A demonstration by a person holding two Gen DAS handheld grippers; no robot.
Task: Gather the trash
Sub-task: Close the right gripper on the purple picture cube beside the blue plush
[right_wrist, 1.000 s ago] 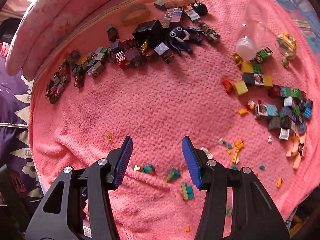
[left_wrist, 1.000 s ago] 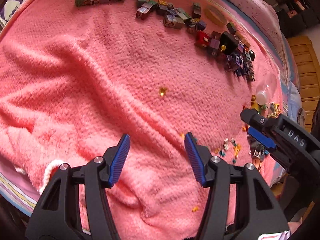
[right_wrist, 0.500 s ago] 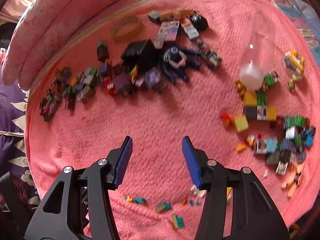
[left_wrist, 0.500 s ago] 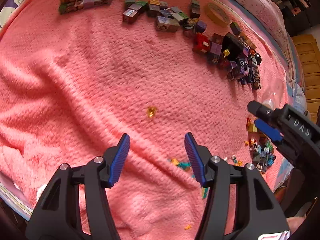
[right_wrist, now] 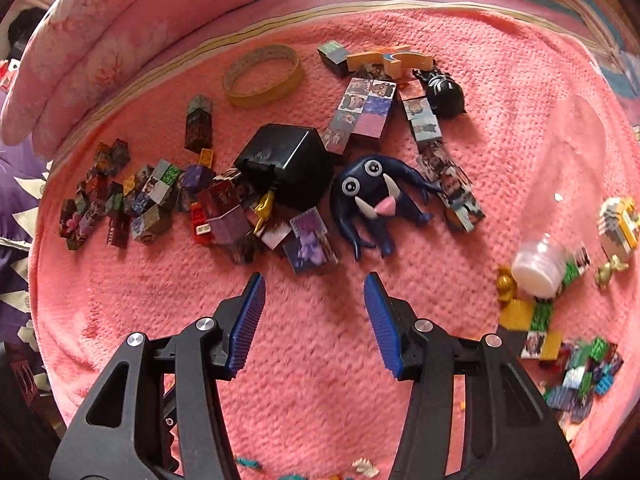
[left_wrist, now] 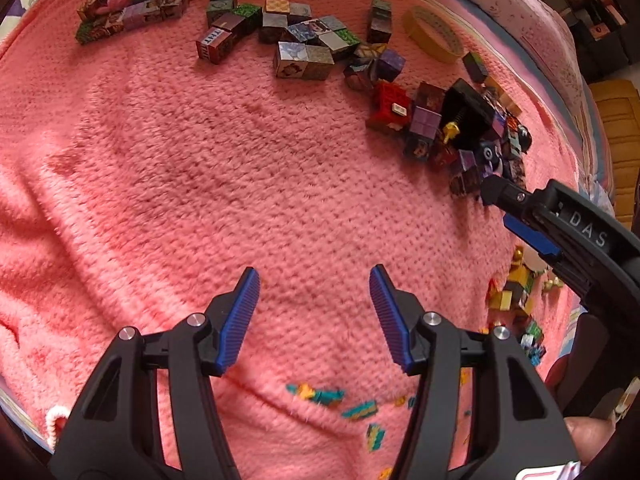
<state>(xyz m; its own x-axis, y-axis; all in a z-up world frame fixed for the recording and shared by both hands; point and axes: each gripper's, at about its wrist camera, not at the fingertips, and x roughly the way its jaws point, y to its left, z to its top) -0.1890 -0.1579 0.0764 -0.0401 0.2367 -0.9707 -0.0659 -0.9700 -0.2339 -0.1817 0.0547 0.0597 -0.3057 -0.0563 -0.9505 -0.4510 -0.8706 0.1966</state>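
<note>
A clear plastic bottle (right_wrist: 564,184) with a white cap lies on its side at the right of the pink blanket (right_wrist: 400,288). Small teal and orange scraps (left_wrist: 320,395) lie just below my left gripper (left_wrist: 314,276), which hovers open and empty over bare blanket. My right gripper (right_wrist: 314,280) is open and empty too, a short way in front of a dark blue plush toy (right_wrist: 376,196) and a black box (right_wrist: 288,164). A gold wrapper (right_wrist: 262,206) sticks out at the box's front. In the left wrist view the right gripper (left_wrist: 516,216) reaches in from the right edge.
Several picture cubes (left_wrist: 304,56) lie scattered along the far side, with a yellow tape roll (right_wrist: 262,76) behind them. More cubes and small gold figures (right_wrist: 576,368) crowd the right edge. A pink pillow (right_wrist: 100,52) borders the back. A person's fingertip (left_wrist: 580,432) shows at the lower right.
Both grippers have moved forward over the blanket toward the cubes and toys, which now look larger and nearer. The scraps have slid under the left gripper. Both stayed open.
</note>
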